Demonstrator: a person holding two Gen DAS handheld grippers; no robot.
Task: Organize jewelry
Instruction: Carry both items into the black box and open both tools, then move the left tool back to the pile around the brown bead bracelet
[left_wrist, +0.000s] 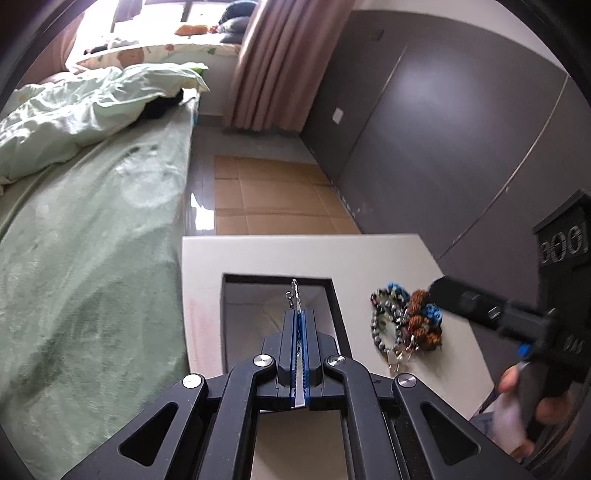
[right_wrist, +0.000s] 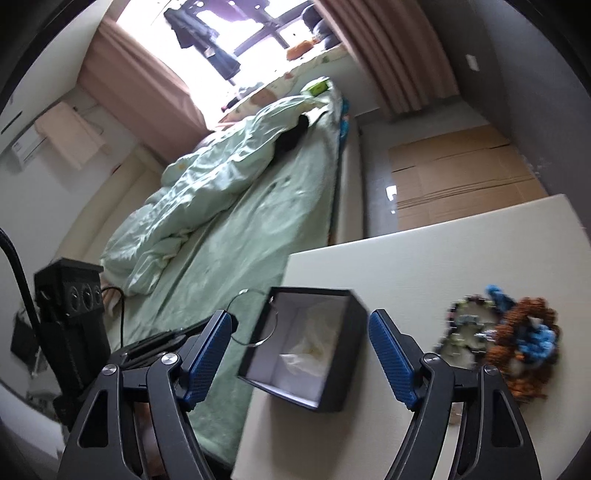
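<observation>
Left tongs (left_wrist: 299, 314) pinched tight on a thin silvery bangle (right_wrist: 255, 317); only its clasp end pokes out past the tips in the left wrist view. Right wrist view shows it as a wire hoop hanging at the near rim of the dark box (right_wrist: 354, 332), partly over the opening. Right tongs (right_wrist: 299, 354) spread wide, holding nothing, hovering over the table (right_wrist: 480, 236) between the box and the pile.

- Box: open, pale lining, something crumpled and whitish at the bottom (tissue or pouch, cannot tell). Sits on the white table near the bed-side edge.
- Pile of beaded bracelets (left_wrist: 406, 321): blue, orange-brown and dark beads, tangled, with metal charms. On the table just beside the box, on its right in the left wrist view.
- Bed (left_wrist: 92, 221) with green cover alongside the table.

Step in hand, as I judge it: drop the bangle in the box while the right tongs go for the next piece.
- Carry the hoop fully over the opening before letting go; it looks to straddle the rim, so it could catch or tip out toward the bed.
- Lower it, then open gently; thin wire may cling to the pads.
- For the pile, pick one loose outer strand. The tangle will likely lift as a clump otherwise.

Writing: digits that look like "1000" on the right tongs' housing, seen inverted; smaller marking nearer the handle, too blurred to read. No brand legible on the box.
</observation>
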